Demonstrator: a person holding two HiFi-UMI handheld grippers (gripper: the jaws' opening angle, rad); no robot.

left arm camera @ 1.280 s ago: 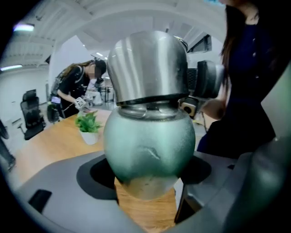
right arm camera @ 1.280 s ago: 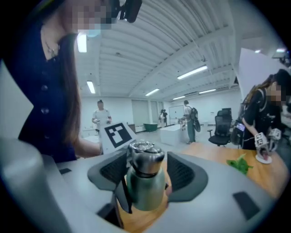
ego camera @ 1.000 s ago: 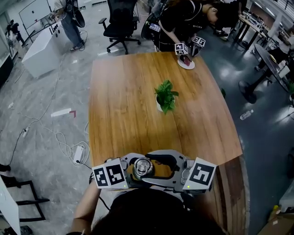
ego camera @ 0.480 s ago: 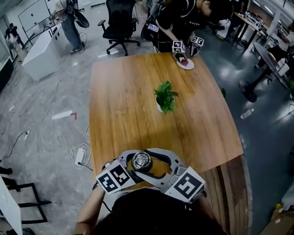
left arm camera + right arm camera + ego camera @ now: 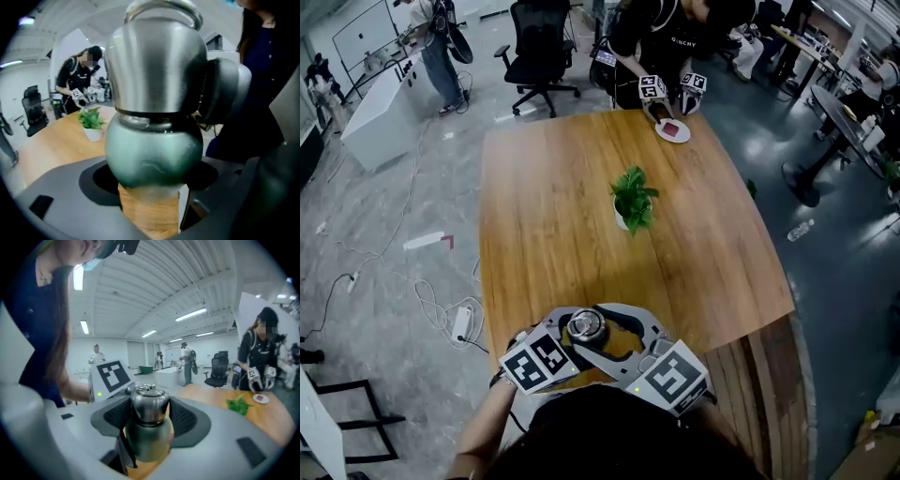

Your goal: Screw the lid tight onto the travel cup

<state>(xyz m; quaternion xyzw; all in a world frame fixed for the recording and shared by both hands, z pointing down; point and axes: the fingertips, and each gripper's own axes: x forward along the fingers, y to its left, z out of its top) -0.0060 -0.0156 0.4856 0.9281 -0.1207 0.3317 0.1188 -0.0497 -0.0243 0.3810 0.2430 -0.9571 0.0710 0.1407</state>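
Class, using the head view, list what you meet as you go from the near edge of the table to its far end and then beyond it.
lid on the travel cup → potted plant → white plate → black office chair on the floor beyond

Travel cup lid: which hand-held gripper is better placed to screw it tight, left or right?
The right hand-held gripper, probably: its jaws close on the steel lid; the left hand-held gripper holds the green cup body below.
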